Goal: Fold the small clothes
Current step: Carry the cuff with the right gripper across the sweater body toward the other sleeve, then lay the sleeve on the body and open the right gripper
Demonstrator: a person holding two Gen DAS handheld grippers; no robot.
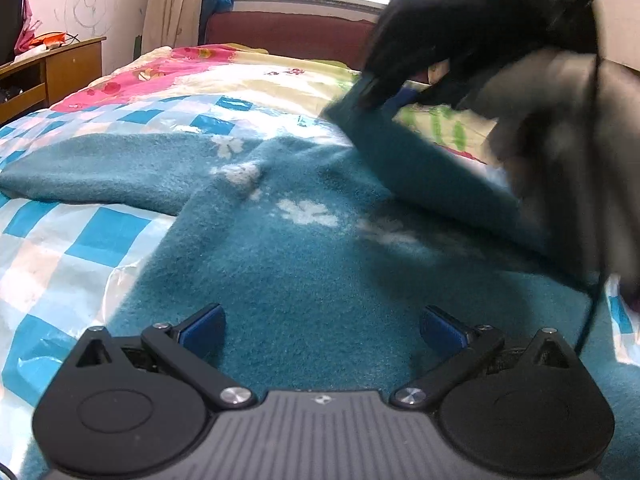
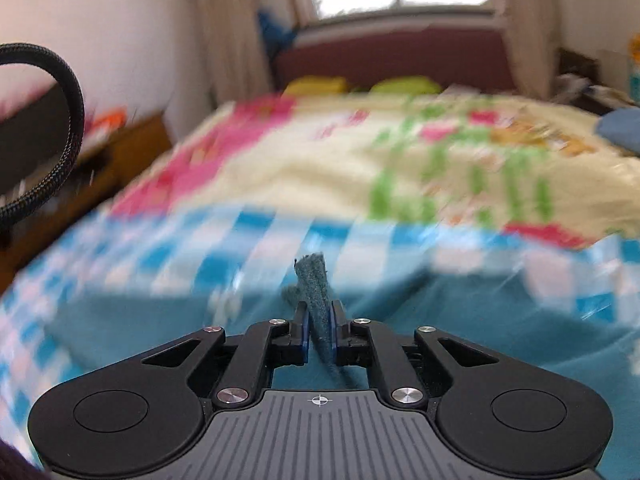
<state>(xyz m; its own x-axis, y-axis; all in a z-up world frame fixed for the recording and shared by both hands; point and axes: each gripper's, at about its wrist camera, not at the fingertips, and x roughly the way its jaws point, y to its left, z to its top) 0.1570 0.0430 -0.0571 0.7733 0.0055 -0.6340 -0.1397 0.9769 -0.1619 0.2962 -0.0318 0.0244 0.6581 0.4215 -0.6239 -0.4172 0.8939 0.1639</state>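
A small teal fleece garment (image 1: pixel 288 248) with white flower prints lies spread on the bed; one sleeve stretches out to the left. My left gripper (image 1: pixel 322 330) is open and empty, low over the garment's near part. My right gripper (image 2: pixel 319 330) is shut on the end of the other sleeve (image 2: pixel 314 292), which sticks up between its pads. In the left wrist view the right gripper (image 1: pixel 376 94) holds that sleeve (image 1: pixel 408 152) lifted at the upper right, above the garment. The right wrist view is blurred by motion.
The bed has a blue-checked plastic sheet (image 1: pixel 80 236) over a pink, yellow and green quilt (image 1: pixel 248 68). A dark red headboard (image 1: pixel 292 36) and a window stand at the far end. A wooden cabinet (image 1: pixel 48 72) is at the left. A black cable (image 2: pixel 68 128) loops at left.
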